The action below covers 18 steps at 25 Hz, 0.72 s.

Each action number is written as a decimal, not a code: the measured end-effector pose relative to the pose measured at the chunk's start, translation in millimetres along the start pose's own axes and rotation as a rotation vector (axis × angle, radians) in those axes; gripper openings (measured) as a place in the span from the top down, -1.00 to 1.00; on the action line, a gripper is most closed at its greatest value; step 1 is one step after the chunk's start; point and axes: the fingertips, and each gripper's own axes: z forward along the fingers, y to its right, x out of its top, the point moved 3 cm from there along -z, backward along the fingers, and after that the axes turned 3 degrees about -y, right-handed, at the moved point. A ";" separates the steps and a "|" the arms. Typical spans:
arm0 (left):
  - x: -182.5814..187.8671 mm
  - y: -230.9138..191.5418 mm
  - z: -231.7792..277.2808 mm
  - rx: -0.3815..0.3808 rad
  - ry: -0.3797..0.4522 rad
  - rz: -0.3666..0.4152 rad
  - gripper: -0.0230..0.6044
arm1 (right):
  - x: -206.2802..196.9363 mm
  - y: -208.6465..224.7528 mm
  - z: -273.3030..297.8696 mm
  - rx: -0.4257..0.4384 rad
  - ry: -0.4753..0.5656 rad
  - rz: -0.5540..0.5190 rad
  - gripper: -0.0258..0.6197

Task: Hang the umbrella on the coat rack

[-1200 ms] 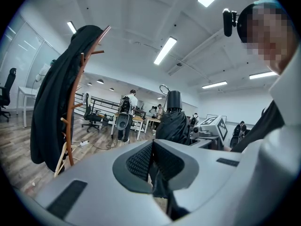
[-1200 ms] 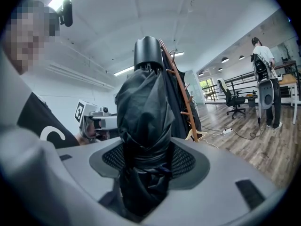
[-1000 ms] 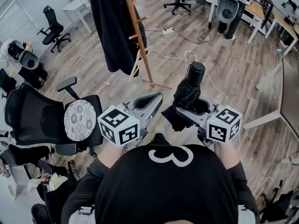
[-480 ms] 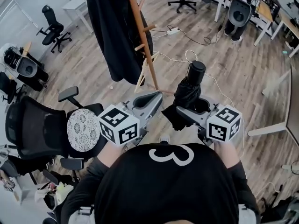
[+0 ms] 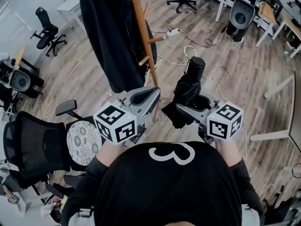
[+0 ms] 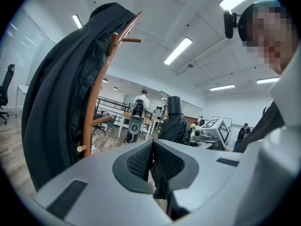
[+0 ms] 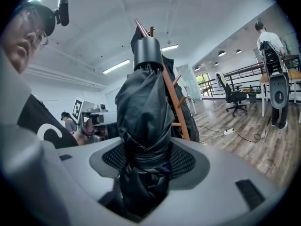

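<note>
A folded black umbrella (image 5: 187, 89) (image 7: 143, 117) stands upright in my right gripper (image 5: 194, 106) (image 7: 146, 159), whose jaws are shut on its bundled fabric. A black cylindrical cap (image 5: 196, 65) (image 7: 147, 52) tops the umbrella. The wooden coat rack (image 5: 142, 36) (image 6: 96, 91) (image 7: 174, 102) rises just ahead of both grippers, with a black coat (image 5: 109, 36) (image 6: 56, 102) draped over its left side. My left gripper (image 5: 146, 97) (image 6: 151, 157) is shut with nothing between its pads, close to the rack's pole and left of the umbrella (image 6: 174, 126).
A black office chair (image 5: 35, 142) with a round patterned cushion (image 5: 83, 142) stands at my left. More chairs (image 5: 44, 29) and desks (image 5: 277, 18) ring the room. A power strip with cables (image 5: 174, 32) lies on the wood floor behind the rack. A table edge (image 5: 295, 107) is at right.
I have moved closer to the coat rack; it and the coat now loom larger ahead. Both grippers have risen slightly, the umbrella still held upright in the right one.
</note>
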 end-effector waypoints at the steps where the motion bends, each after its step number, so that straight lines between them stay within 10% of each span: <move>1: 0.4 -7.0 1.5 0.001 0.005 -0.001 0.88 | 1.3 4.7 4.8 -0.008 -0.005 0.000 0.10; 18: 7.2 -60.2 9.7 0.047 0.040 -0.052 0.88 | 20.2 41.0 48.2 -0.011 -0.077 -0.041 0.10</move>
